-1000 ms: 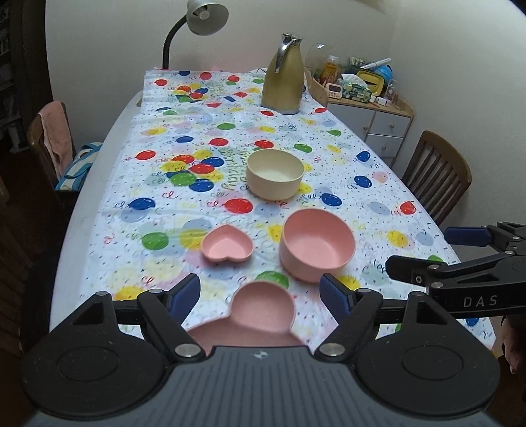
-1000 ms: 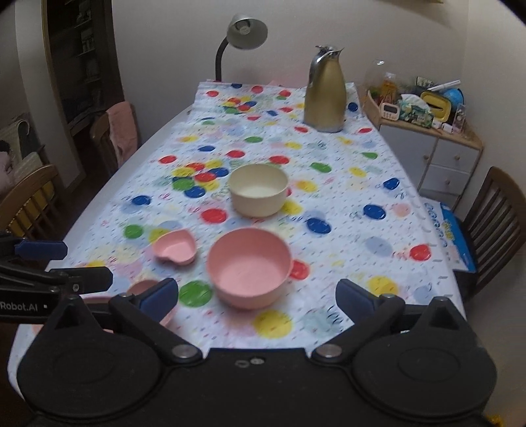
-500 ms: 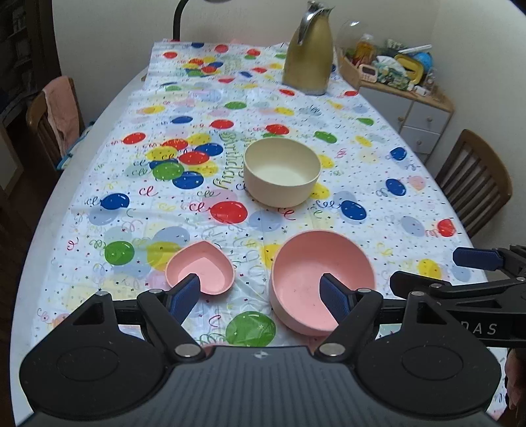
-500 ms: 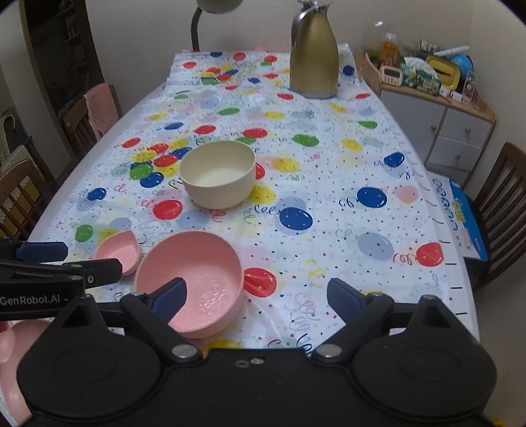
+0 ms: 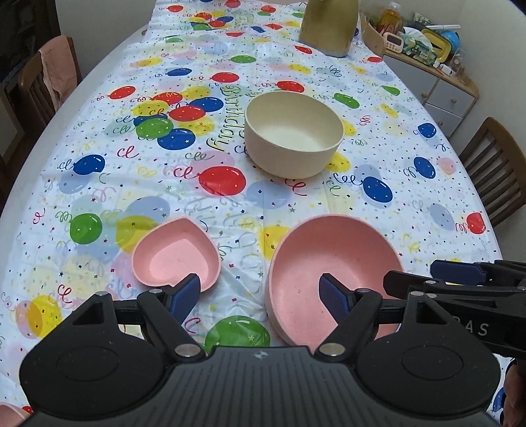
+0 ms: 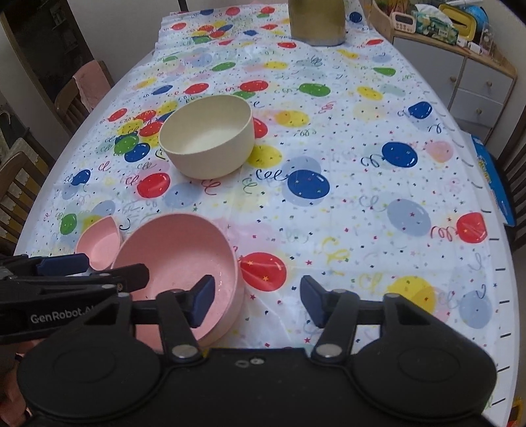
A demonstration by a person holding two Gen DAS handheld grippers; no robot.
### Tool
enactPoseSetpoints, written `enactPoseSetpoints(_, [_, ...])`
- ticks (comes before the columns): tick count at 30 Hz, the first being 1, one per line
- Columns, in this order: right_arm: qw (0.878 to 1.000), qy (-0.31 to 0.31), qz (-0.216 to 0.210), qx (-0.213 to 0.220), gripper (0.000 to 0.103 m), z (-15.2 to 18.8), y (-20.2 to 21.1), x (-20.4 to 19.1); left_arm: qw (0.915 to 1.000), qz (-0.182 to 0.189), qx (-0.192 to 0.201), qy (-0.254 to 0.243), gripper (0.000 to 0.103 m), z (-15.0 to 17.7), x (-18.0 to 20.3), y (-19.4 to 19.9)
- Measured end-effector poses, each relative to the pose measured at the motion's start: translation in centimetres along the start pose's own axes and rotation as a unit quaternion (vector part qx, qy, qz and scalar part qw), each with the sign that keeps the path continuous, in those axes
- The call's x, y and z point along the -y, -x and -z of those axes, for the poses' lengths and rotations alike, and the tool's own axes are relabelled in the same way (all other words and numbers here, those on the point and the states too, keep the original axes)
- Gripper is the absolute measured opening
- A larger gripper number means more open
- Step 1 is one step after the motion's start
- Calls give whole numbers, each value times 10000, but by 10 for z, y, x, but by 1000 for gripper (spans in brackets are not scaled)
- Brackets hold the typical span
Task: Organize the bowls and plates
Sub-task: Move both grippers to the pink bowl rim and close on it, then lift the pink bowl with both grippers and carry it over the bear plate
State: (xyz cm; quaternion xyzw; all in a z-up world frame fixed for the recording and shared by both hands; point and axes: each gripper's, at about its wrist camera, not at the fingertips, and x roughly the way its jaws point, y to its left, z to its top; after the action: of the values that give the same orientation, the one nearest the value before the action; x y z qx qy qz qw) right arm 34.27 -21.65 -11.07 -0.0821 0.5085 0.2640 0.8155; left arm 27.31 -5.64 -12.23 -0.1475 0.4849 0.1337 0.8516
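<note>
A pink round bowl [image 5: 332, 259] [image 6: 177, 259] stands near the table's front, with a small pink heart-shaped dish [image 5: 176, 254] [image 6: 98, 243] to its left. Farther back sits a cream bowl [image 5: 292, 134] [image 6: 207, 138]. My left gripper [image 5: 259, 295] is open and holds nothing. One of its fingers hangs over the heart dish's near edge, the other over the pink bowl's inside. My right gripper [image 6: 256, 300] is open too, straddling the pink bowl's right rim. Each gripper shows side-on in the other's view: the right gripper [image 5: 460, 279] and the left gripper [image 6: 82, 272].
The balloon-print tablecloth [image 5: 98, 164] covers the table. A gold jug [image 5: 328, 26] [image 6: 315, 23] stands at the far end. A cabinet [image 6: 473, 85] with clutter and a wooden chair [image 5: 496, 170] are on the right, and another chair [image 5: 49, 82] with a pink cloth is on the left.
Both grippers have moved forward and down over the table toward the pink bowl. A pink plate seen under the left gripper a second ago has dropped out of view.
</note>
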Motion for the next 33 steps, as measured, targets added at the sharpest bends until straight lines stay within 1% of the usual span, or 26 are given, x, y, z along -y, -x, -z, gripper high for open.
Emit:
enactPoseSetpoints(2, [9999,-57,-49,-72,47,-1,-3,0,10000,30,26,19,78,0,1,0])
enactPoseSetpoints(3, [9999,-67,-94,-97,44,-1,-5,0,10000,54,24,25,75,0,1,-1])
enactPoseSetpoints(5, [9998,-49,-117,-130,40,0,-7,-3,10000,76,-13,58,62,-1,3,-2])
enactPoseSetpoints(6, [9998,-45,-130,-140,36,0,-7,-4,9999,88,-43,79,59,-1,3,-3])
enactPoseSetpoints(8, [9997,-39,-183,-160,30,0,-8,-6,9998,135,-90,91,43,0,4,-5])
enactPoseSetpoints(10, [9996,-39,-193,-179,23,-1,-8,-8,9997,159,-141,120,35,0,5,-6])
enactPoseSetpoints(12, [9996,-46,-196,-196,17,-1,-8,-9,9995,177,-180,166,33,0,5,-7])
enactPoseSetpoints(13, [9996,-55,-208,-201,13,-1,-8,-9,9995,182,-193,176,30,0,5,-8])
enactPoseSetpoints(14, [9995,-65,-219,-206,12,-1,-8,-9,9994,193,-205,183,26,1,5,-8])
enactPoseSetpoints(16, [9996,-86,-194,-204,8,-1,-7,-10,9993,232,-237,199,21,1,5,-8])
enactPoseSetpoints(21, [9996,-166,-111,-192,7,3,-4,-9,9991,236,-270,245,14,3,3,-5])
enactPoseSetpoints(28, [9996,-212,1,-211,7,16,19,-7,9986,319,-404,113,14,14,12,10])
enactPoseSetpoints(33, [9992,-346,30,-207,7,35,45,3,9973,535,-504,-51,14,30,25,28])
